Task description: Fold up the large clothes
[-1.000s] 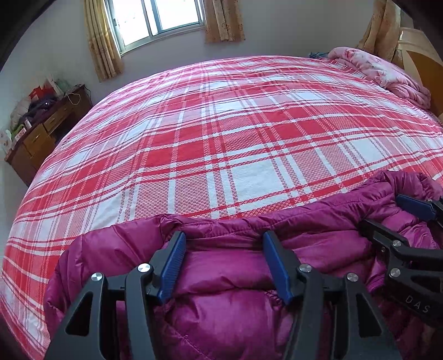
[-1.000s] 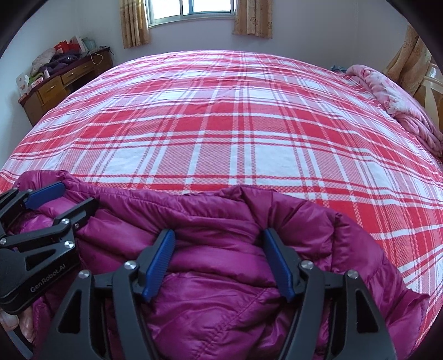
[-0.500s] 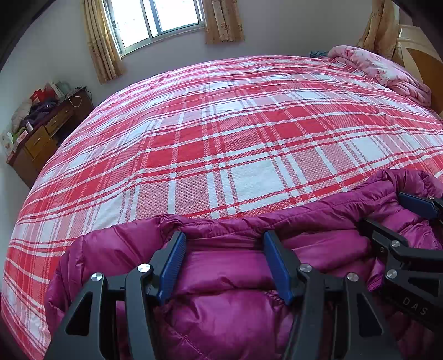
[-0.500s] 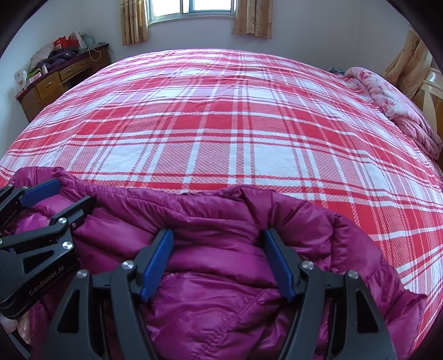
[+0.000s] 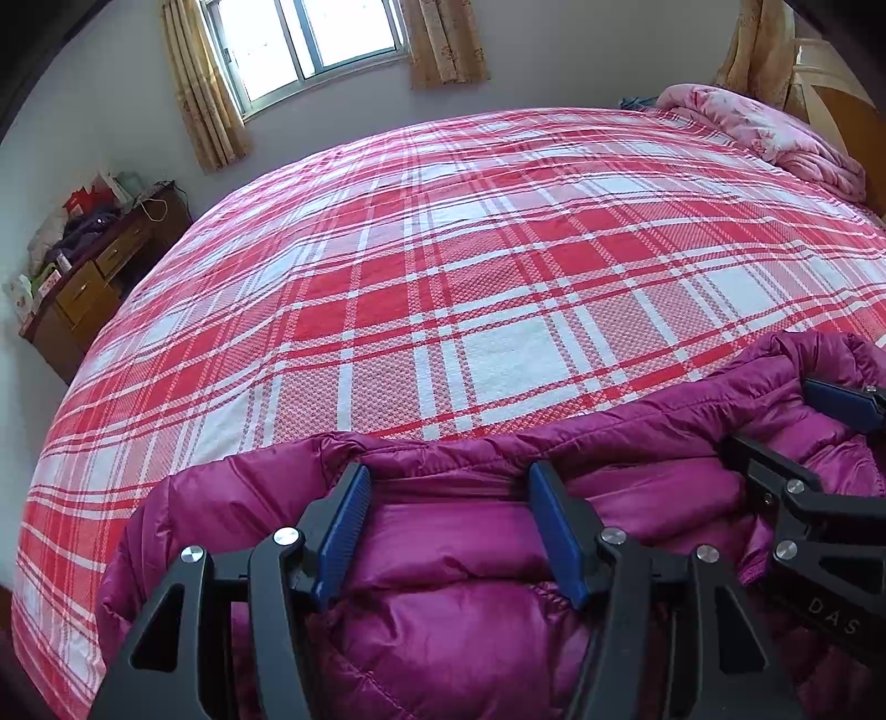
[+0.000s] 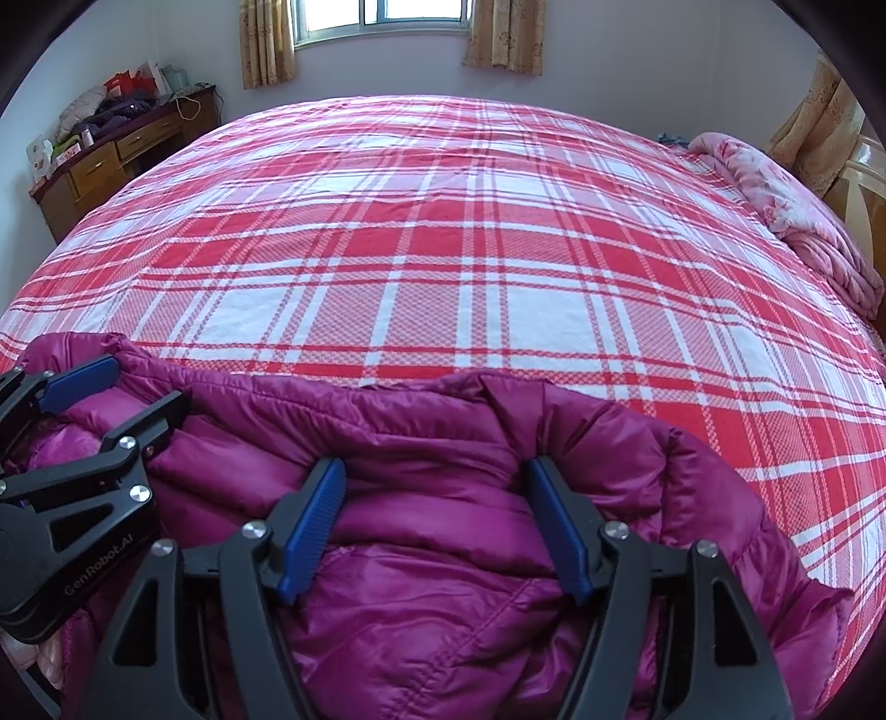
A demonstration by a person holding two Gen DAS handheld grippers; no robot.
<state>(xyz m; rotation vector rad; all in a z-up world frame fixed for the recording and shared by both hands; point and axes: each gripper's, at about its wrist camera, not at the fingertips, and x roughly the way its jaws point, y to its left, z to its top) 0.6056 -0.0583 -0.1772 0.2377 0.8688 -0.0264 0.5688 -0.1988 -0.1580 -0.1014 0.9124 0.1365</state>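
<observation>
Left gripper [image 5: 446, 529]: lowest in its own view, pointing down at the bed; blue pads spread, with a puffy bulge of jacket filling the gap between them. Whether the pads press the fabric or only straddle it cannot be told.
Right gripper [image 6: 437, 523]: just beside the left one, same pose; fingers apart with quilted fabric bunched between them, and a firm hold cannot be told here either.
Jacket [image 6: 443, 581]: large magenta down jacket, heaped on the near edge of the bed under both grippers, its folded upper edge running across just past the fingertips.
What is in the way: the jacket's own bulk hides the lower fingers and the near bed edge.
Bedspread [image 5: 443, 277]: red and white plaid, flat, stretching from the jacket to the far wall.
Pink quilt [image 6: 792, 205]: rolled up at the far right of the bed, well apart from the jacket.
Headboard [image 6: 855, 183]: pale wood, behind the quilt.
Wooden desk [image 5: 94, 282]: far left by the wall, piled with clothes and small items.
Window [image 5: 310, 44]: far wall, with tan curtains [image 5: 202, 94] on either side.
</observation>
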